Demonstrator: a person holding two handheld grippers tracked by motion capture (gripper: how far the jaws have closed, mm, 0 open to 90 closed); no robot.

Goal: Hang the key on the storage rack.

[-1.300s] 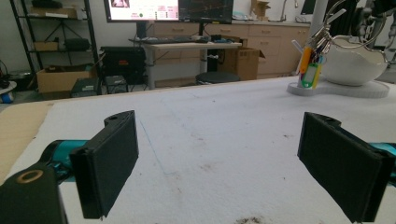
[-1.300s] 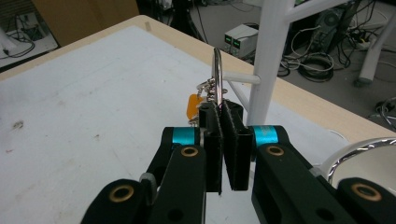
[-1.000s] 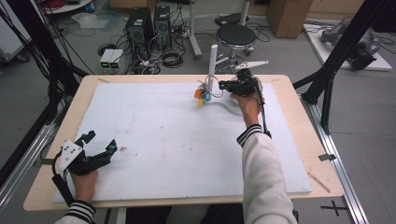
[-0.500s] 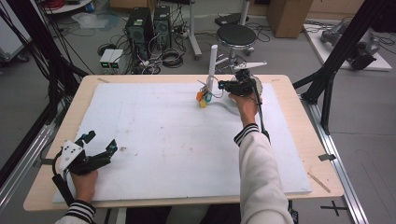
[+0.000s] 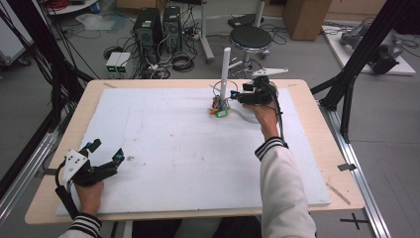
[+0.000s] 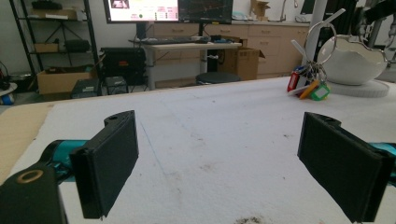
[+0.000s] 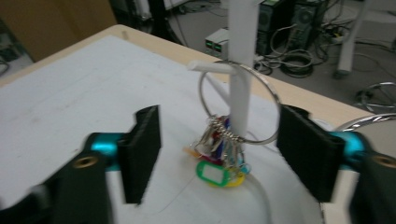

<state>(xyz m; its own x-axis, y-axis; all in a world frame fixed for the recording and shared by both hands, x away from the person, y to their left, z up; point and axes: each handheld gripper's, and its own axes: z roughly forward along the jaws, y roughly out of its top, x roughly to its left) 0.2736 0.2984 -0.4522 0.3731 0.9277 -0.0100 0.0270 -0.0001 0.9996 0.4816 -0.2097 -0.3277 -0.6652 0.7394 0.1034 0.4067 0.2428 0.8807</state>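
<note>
My right gripper (image 7: 219,156) stands with its jaws spread wide and nothing between the pads; the key ring (image 7: 238,105) hangs just ahead of them, centred in the gap, touched by neither jaw. The big metal loop sits over the short white peg (image 7: 210,67) that sticks out from the upright white post (image 7: 240,51), and the bunch of keys and coloured tags (image 7: 219,161) dangles from the loop's lower edge, with a green tag (image 7: 212,176) lowest and yellow and red ones behind it, resting close to the foot of the post. From the high view, my right gripper (image 5: 242,98) is just beside the post (image 5: 225,74), at the far side of the white mat (image 5: 163,148).

I judge the hanging is done: the ring bears on the peg by itself and my jaws are free of it. What is left seems only to draw my right hand away without snagging the loop.

My left gripper (image 6: 233,163) is spread open too, gripping nothing, parked at the near left corner of the mat, well apart from the ring (image 6: 322,35), beside which a white bowl-like object (image 6: 357,58) sits.
</note>
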